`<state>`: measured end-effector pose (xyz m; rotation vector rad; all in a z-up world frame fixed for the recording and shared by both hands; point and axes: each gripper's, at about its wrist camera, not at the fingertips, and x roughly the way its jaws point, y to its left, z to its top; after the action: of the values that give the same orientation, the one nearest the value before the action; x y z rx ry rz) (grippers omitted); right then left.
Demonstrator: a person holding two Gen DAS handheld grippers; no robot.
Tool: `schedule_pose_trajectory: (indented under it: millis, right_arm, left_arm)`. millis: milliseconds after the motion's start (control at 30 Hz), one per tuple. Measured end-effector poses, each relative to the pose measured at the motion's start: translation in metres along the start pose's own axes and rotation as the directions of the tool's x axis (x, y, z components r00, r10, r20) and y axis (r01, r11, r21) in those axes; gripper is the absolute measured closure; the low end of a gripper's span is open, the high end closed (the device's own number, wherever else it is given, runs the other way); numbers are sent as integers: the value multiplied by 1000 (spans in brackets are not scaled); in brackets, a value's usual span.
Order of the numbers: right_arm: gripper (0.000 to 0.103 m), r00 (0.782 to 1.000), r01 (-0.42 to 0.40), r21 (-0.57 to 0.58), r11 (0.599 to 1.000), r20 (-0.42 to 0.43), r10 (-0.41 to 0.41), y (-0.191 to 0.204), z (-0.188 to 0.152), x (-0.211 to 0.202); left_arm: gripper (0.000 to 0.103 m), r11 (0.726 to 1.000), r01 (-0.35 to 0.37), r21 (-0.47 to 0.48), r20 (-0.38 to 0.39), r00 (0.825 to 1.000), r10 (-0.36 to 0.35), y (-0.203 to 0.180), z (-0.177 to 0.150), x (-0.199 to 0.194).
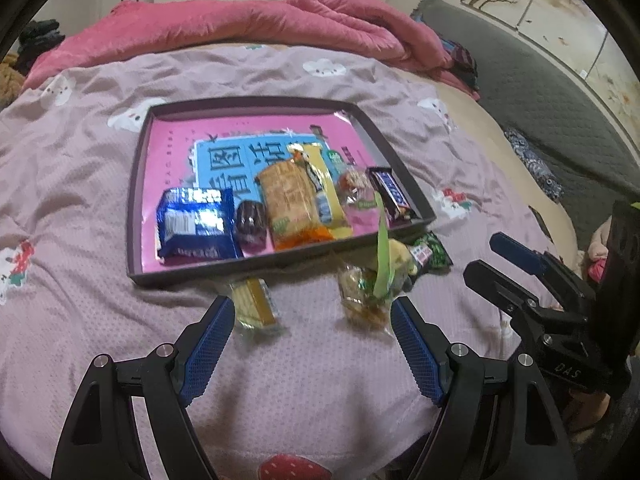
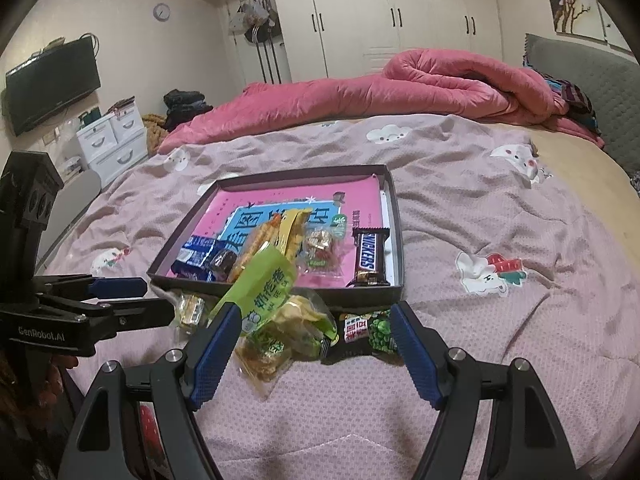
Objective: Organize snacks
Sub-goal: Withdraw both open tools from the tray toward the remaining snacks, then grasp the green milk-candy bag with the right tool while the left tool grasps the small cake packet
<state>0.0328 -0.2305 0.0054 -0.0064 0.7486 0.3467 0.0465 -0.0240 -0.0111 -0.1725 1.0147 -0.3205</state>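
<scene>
A dark shallow box [image 1: 192,270] [image 2: 280,290] with a pink liner lies on the bed. It holds a blue cookie pack [image 1: 196,222], a Snickers bar [image 1: 390,194] [image 2: 370,256], an orange cracker pack [image 1: 290,200] and other sweets. In front of it lie a small yellow biscuit pack [image 1: 256,306], a clear-and-green snack bag [image 1: 370,296] [image 2: 272,308] and a green pea pack [image 1: 428,252] [image 2: 368,334]. My left gripper [image 1: 312,320] is open and empty above the loose snacks. My right gripper [image 2: 312,328] is open around the green bag and pea pack, not closed on them.
A pink-purple patterned sheet [image 1: 100,184] covers the bed, with a rolled red quilt [image 1: 260,28] [image 2: 400,84] behind the box. A grey headboard [image 1: 540,80] stands at right. The right gripper shows in the left view [image 1: 520,276]; the left gripper shows in the right view [image 2: 120,300].
</scene>
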Motion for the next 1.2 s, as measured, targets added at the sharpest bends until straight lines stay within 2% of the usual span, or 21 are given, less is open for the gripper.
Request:
schedule_pose_trajectory:
  millis: [267,733,1067,1200]
  right_arm:
    - [27,998,-14,-30,999,-69,12,4,-7,13]
    - [27,990,-44,-79,996,-141,33,10,-12,45]
    - [27,988,-19,-137,990,-156,-2,9,-9,70]
    - [27,989,-32,-143,989,-146,10,10,-6,74]
  left_arm:
    - [22,1000,9,15,-48,999,-9,-5,-7,11]
    - [22,996,-39,-78,-91,995,32,27,-11,24]
    - [22,992,-45,-114,-85,996,35,43,-11,27]
    - [22,990,-39,-139,-86,996,27,48,-11,30]
